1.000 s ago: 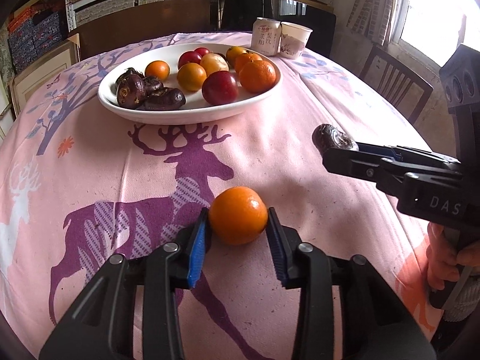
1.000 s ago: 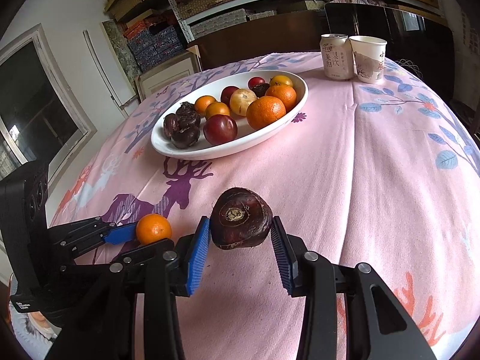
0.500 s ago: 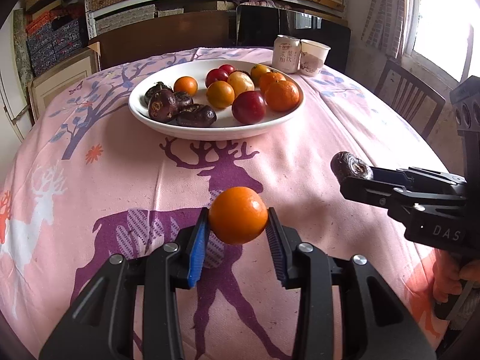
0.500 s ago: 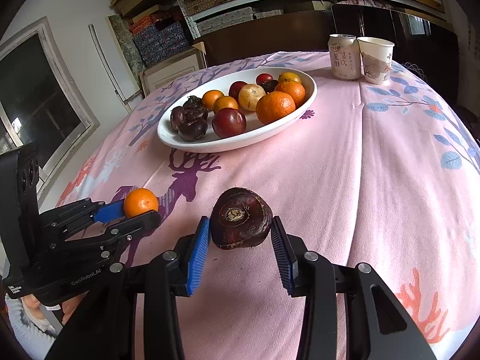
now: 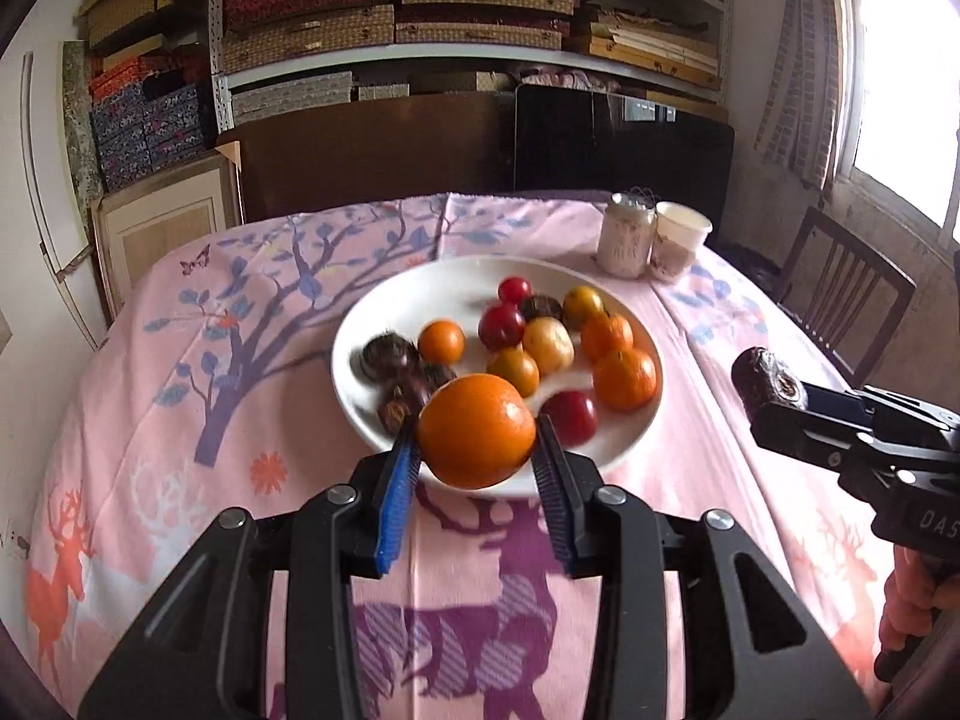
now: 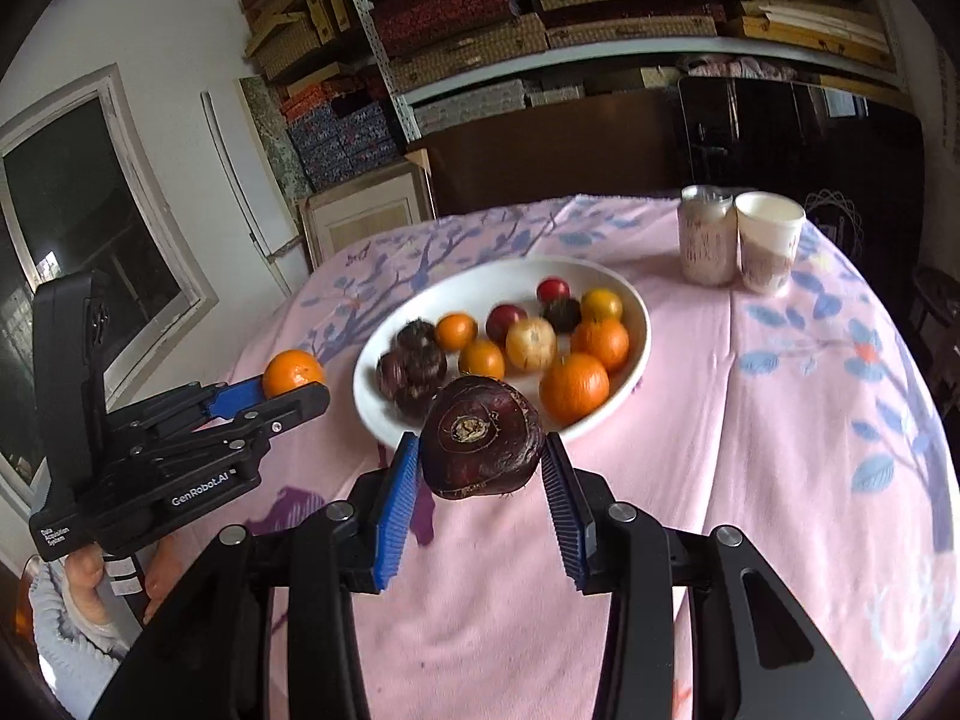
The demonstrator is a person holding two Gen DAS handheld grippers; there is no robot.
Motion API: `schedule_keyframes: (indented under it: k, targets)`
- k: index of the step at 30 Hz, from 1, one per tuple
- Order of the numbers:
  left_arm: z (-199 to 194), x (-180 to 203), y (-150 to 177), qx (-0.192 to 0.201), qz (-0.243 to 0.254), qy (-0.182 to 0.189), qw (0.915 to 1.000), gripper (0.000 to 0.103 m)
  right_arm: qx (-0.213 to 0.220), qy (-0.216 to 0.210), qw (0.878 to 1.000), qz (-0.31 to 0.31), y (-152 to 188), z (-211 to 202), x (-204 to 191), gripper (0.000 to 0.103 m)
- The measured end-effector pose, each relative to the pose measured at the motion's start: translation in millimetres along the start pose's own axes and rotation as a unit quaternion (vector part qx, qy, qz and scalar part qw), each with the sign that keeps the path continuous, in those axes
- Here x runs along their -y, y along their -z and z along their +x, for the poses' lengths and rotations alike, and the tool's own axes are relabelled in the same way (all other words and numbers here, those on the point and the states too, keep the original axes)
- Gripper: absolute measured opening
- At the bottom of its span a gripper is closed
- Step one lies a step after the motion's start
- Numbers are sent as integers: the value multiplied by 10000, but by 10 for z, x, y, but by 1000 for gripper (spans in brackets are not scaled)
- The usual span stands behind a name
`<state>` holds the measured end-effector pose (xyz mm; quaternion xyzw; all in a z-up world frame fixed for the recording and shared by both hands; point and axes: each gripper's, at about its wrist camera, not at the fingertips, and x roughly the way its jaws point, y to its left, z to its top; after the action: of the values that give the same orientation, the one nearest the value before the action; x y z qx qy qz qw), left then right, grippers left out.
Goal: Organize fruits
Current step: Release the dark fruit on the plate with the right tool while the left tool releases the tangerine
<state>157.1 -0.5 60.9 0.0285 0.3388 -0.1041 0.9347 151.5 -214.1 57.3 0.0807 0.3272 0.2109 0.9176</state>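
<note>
Glossy round orange [image 5: 476, 439], ribbed blue gripper pads [image 5: 396, 498]

Glossy white plate [image 5: 651, 360]; matt pink cloth tablecloth [image 5: 150, 420].

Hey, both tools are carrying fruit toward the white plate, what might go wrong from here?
The plate is already crowded, so the orange in the left tool might knock the fruits there and roll one over the shallow rim. The dark fruit in the right tool is lumpy and held only at its sides, so it might slip. Both tools head for the same near edge and might bump.
</note>
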Motion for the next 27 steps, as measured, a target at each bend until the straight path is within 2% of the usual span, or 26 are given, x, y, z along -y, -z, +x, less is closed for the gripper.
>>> schedule_keyframes:
  k: [3, 7, 13, 18, 20, 22, 27]
  targets:
    - [144, -92, -297, 66, -177, 35, 9998, 37, 175, -16, 9998, 63, -309, 94, 19, 42]
    - [509, -132, -572, -46, -244, 46, 9997, 37, 76, 33, 9999, 106, -557, 468, 66, 42]
    - [1151, -148, -763, -325, -206, 10, 9993, 37, -489, 265, 9984, -32, -637, 1172, 133, 42]
    - [1531, -216, -790, -576, -250, -32, 9980, 37, -723, 400, 9963, -238, -638, 1504, 117, 42]
    - [1584, -255, -758, -575, -315, -79, 9978, 54, -755, 403, 9958, -336, -621, 1560, 101, 45]
    - [1576, -284, -722, -534, -361, -45, 9979, 57, -752, 412, 9955, -402, -603, 1567, 86, 51]
    - [1424, -255, -676, -443, -246, -40, 9987, 58, -688, 435, 9954, -498, -576, 1470, 33, 51]
